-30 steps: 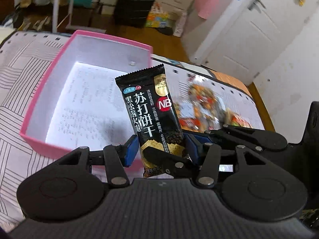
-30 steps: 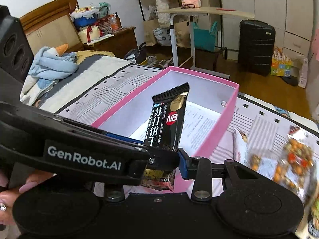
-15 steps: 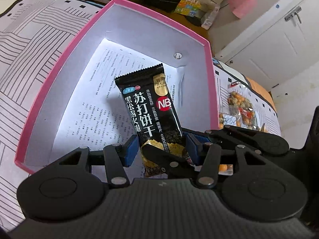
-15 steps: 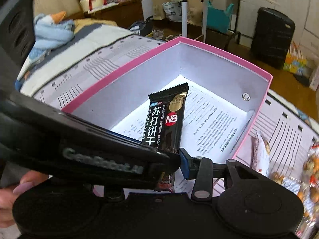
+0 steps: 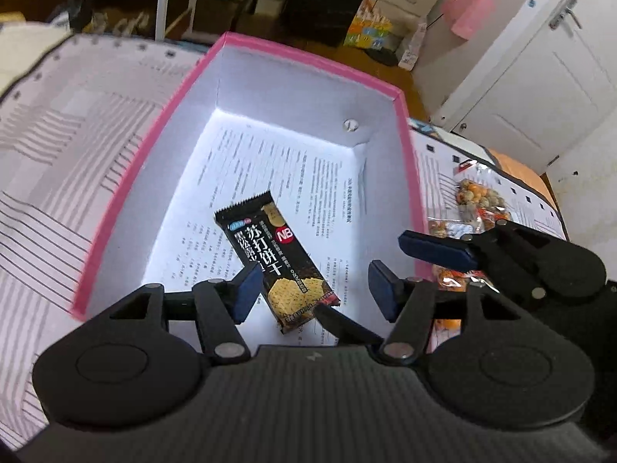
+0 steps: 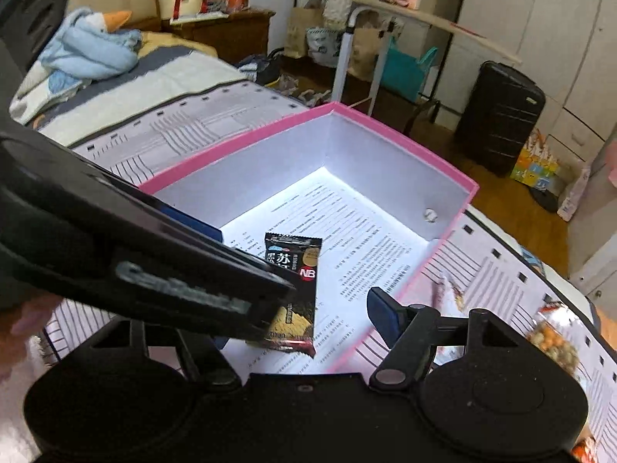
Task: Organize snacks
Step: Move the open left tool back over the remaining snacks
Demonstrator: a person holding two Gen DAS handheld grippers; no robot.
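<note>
Black cracker pkt [image 5: 277, 266] lies flat on printed paper inside pink box [image 5: 300, 52], w/ nothing gripping it. Left claw [image 5: 314, 289] hovers just above pkt's near end, jaws wide apart, empty. Right claw [image 6: 304, 297] also spread open & empty, over box's near edge. Nut snack bags [image 5: 476, 208] sit on tabletop, right of box.

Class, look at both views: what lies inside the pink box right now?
Inside the pink box lies one black cracker packet, flat on a printed paper sheet lining the bottom. The near corner is hidden behind the left gripper, which is open.
</note>
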